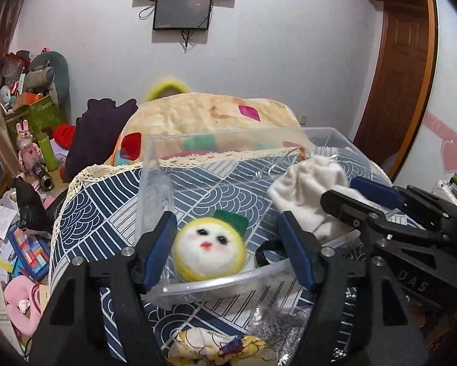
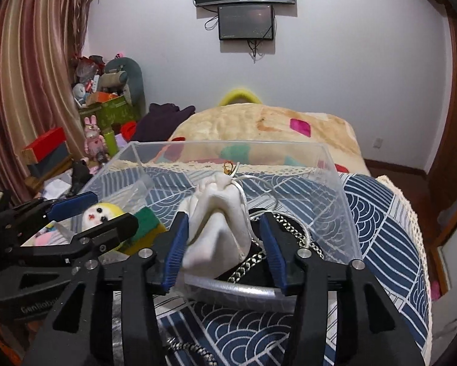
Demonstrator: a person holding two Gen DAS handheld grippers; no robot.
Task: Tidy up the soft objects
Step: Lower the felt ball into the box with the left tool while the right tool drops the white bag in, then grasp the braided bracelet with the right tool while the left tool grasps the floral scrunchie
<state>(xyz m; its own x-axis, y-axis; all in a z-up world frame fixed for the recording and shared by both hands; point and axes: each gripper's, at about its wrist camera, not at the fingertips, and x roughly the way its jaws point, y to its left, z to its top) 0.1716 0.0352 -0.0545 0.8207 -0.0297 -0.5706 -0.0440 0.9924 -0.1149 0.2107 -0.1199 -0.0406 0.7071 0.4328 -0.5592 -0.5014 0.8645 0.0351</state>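
A clear plastic bin (image 1: 155, 152) (image 2: 335, 183) sits on a blue-and-white patterned cloth. Inside lies a round yellow-and-white felt face toy (image 1: 208, 248) (image 2: 101, 212) with a green tag. My left gripper (image 1: 233, 245) is open with its jaws on either side of the toy, not touching it. A white drawstring pouch (image 1: 307, 189) (image 2: 219, 222) stands in the bin on the right, over a black item with a braided cord (image 2: 292, 228). My right gripper (image 2: 223, 248) is open around the pouch, its left pad (image 2: 175, 251) touching it.
A folded yellow patterned cloth (image 1: 219, 349) and a clear bag (image 1: 277, 326) lie on the patterned cloth in front of the bin. A beige blanket (image 2: 258, 125) is heaped behind it. Cluttered toys and boxes (image 1: 30, 158) stand at the left.
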